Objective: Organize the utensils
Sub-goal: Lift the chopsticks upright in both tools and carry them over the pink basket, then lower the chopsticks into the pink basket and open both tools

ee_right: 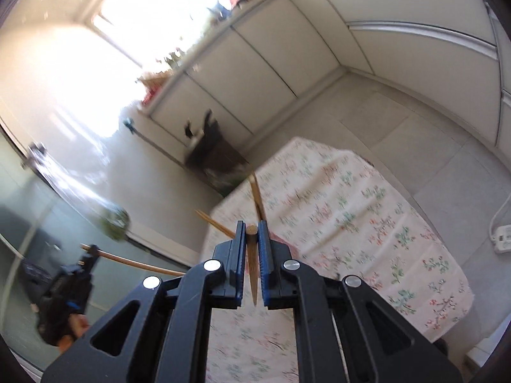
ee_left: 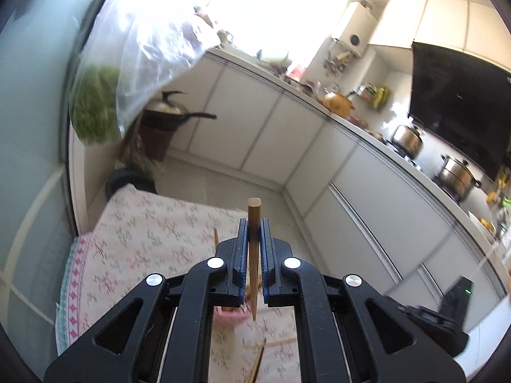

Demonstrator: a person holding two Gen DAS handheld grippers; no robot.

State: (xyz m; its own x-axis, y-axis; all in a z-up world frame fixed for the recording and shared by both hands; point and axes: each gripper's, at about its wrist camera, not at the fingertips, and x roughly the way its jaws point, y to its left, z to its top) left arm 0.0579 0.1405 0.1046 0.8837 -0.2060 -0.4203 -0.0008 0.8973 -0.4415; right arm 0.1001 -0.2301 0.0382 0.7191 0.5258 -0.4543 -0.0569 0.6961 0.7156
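L claw [ee_left: 254,233] clamps chopstick [ee_left: 254,255] upright betw pads; R claw [ee_right: 251,233] same, 2nd chopstick [ee_right: 251,261].

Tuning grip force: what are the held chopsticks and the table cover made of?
Chopstick in the left gripper: looks like wood or bamboo, matte tan, round end face. Chopstick in the right gripper: same tan look, tapering to a point. Table cover: apparently soft woven fabric, floral print, visible creases.

1. Both grippers, the left gripper [ee_left: 254,233] and the right gripper [ee_right: 251,234], are chunky matte black plastic frames with triangular cutouts.
2. Fingers [ee_left: 243,249] have blue ribbed pads on the inner faces.
3. Round silver screws [ee_left: 215,262] sit at each linkage pivot, four per gripper.
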